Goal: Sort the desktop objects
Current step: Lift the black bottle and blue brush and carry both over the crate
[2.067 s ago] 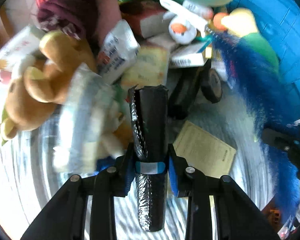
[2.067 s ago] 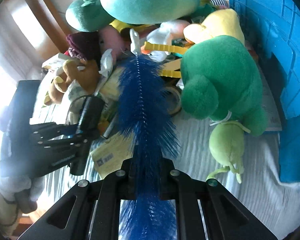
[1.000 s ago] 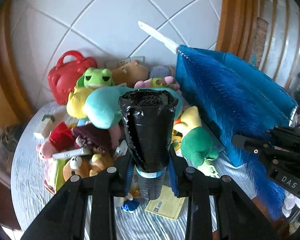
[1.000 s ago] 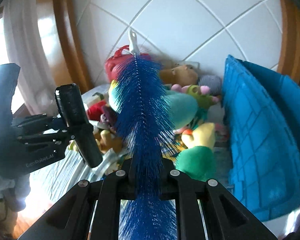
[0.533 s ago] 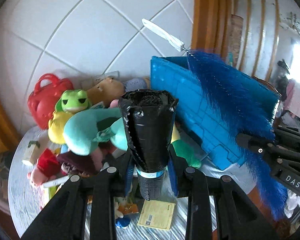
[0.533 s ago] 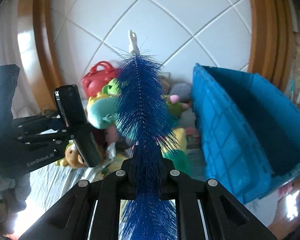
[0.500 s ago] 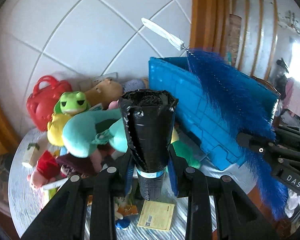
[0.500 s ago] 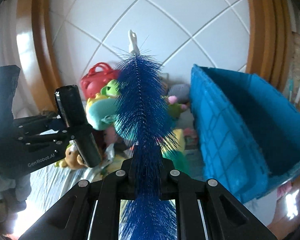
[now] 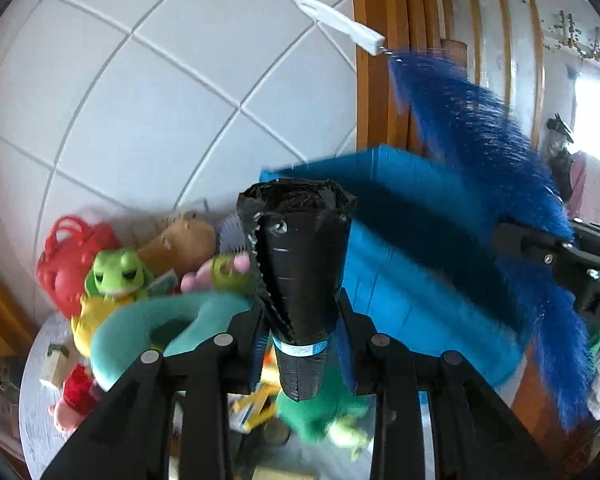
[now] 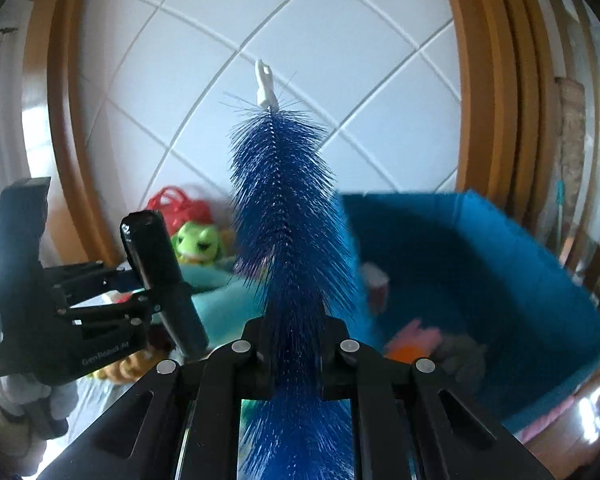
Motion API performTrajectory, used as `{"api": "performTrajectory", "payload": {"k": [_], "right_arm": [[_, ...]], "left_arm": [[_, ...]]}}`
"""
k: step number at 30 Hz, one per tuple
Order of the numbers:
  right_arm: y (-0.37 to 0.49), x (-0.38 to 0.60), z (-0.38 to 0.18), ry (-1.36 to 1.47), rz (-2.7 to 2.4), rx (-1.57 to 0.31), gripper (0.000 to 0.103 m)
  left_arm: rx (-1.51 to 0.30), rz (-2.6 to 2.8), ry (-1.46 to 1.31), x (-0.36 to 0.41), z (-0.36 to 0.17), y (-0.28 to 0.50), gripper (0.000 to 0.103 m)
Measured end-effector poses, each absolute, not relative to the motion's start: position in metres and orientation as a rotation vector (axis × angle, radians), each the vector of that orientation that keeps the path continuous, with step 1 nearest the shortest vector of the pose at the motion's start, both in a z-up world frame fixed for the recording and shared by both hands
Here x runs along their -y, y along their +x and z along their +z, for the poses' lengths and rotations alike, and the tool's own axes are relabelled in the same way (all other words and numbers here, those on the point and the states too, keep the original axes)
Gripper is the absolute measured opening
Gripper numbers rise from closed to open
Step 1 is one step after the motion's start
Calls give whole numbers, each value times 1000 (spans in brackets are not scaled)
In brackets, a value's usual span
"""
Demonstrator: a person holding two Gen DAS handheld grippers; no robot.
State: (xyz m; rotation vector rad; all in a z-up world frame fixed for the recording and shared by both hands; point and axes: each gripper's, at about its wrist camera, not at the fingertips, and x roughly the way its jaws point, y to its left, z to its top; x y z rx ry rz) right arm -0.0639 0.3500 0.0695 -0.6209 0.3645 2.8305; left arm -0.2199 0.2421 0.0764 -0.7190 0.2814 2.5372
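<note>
My left gripper [image 9: 300, 340] is shut on a black roll of bags [image 9: 300, 264] with a pale blue band, held up in the air and pointing away from me. The same roll [image 10: 160, 276] and left gripper [image 10: 140, 300] show at the left of the right wrist view. My right gripper [image 10: 294, 344] is shut on a long blue bristle brush [image 10: 288, 216] with a white hanging tip; the brush [image 9: 480, 152] also crosses the right of the left wrist view. Both are raised near the open blue bin [image 10: 480, 264].
A heap of plush toys lies on the round table [image 9: 36, 400]: a green frog [image 9: 118, 272], a teal plush [image 9: 140, 332], a brown bear [image 9: 180, 240], a red bag [image 9: 66, 248]. The blue bin [image 9: 420, 280] holds a few small items. A tiled wall and wooden frame stand behind.
Both grippers have risen and swung right toward the blue bin, still holding the roll and the brush. The bin's inside now shows in the right wrist view; the toy heap has slid left and lower.
</note>
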Motion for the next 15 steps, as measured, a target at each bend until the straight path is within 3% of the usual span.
{"api": "performTrajectory", "payload": {"k": [8, 15], "right_arm": [[-57, -473, 93, -610, 2826, -291, 12], [-61, -566, 63, -757, 2762, -328, 12]], "left_arm": [[-249, 2584, -628, -348, 132, -240, 29], [-291, 2488, -741, -442, 121, -267, 29]]}}
